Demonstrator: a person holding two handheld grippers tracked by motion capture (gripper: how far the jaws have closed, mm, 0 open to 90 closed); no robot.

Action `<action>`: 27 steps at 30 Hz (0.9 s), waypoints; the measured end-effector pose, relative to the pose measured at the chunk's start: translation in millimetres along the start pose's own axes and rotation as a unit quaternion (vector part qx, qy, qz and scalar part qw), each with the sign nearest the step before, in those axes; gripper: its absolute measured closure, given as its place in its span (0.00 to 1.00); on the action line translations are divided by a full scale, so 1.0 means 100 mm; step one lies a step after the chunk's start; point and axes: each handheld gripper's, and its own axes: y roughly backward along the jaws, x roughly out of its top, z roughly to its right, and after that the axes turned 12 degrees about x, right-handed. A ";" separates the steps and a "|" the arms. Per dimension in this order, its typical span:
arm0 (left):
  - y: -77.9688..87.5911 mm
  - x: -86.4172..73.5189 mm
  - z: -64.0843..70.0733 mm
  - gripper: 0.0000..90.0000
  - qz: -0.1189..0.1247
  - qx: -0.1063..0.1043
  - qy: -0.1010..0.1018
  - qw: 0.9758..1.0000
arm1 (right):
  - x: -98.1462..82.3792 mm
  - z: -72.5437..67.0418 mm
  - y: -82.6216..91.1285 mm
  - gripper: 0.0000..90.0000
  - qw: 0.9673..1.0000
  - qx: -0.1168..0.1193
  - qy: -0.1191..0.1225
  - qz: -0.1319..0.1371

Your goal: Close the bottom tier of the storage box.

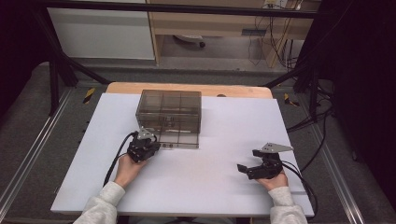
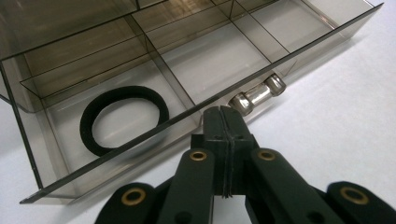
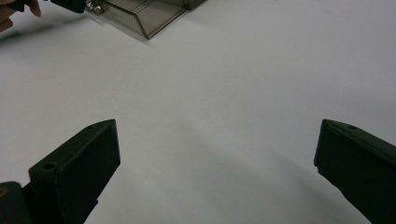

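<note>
A smoky see-through drawer box [image 1: 170,109] stands at the back middle of the white table [image 1: 205,186], its bottom drawer [image 2: 219,56] pulled out toward me. A black elastic ring [image 2: 123,119] lies flat in one of the drawer's compartments. My left gripper [image 2: 223,115] is shut, its tips at the drawer's front wall just left of the metal handle [image 2: 258,95]; nothing shows between the jaws. In the high view the left gripper [image 1: 154,141] sits at the drawer's front left corner. My right gripper [image 1: 249,160] stands open above bare table, its jaws wide apart [image 3: 217,154].
The drawer's corner [image 3: 144,16] and the left gripper [image 3: 70,4] sit at the top left of the right gripper view. A wooden edge [image 1: 187,87] runs behind the white surface. Black frame posts, cables [image 1: 116,156] and metal floor rails surround the table.
</note>
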 end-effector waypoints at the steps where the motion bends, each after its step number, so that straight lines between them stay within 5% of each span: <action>1: 0.00 0.00 0.00 0.99 0.000 0.000 0.001 1.000 | 0.00 0.00 0.00 0.01 1.000 0.000 0.000 0.000; 27: -0.05 0.03 0.01 0.99 0.009 0.014 0.007 1.000 | 0.00 0.00 0.00 0.01 1.000 0.001 0.000 0.000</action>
